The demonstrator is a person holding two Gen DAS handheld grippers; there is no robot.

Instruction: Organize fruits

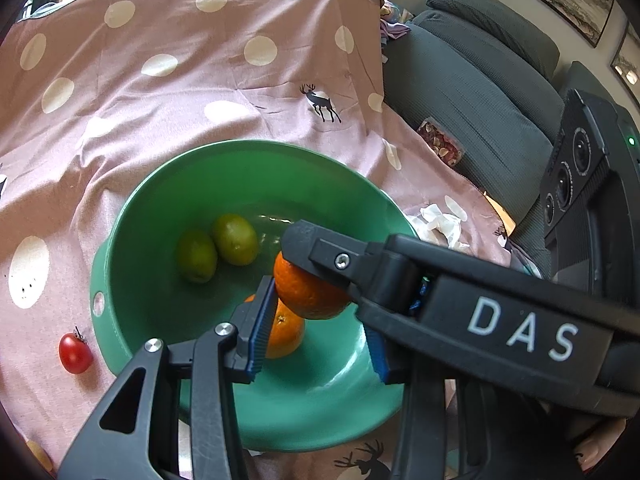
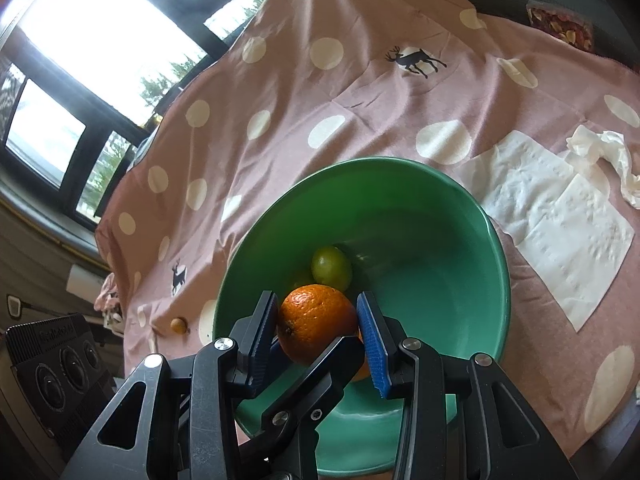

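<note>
Left claw (image 1: 318, 332) tilts down into the green bowl (image 1: 248, 146) at lower centre. It is partly open, its right pad clear of any fruit. A cherry tomato (image 1: 75, 353) lies on the table at lower left. Two green fruits (image 1: 236, 240) and a lower orange (image 1: 286, 340) sit in the bowl. Right claw (image 2: 316, 300), tilted likewise, clamps the upper orange (image 2: 316, 320).

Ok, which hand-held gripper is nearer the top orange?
Right. The right hand-held gripper has the top orange between its pads. The left hand-held gripper sits just beneath, with one pad beside the orange; whether it grips is unclear.
</note>
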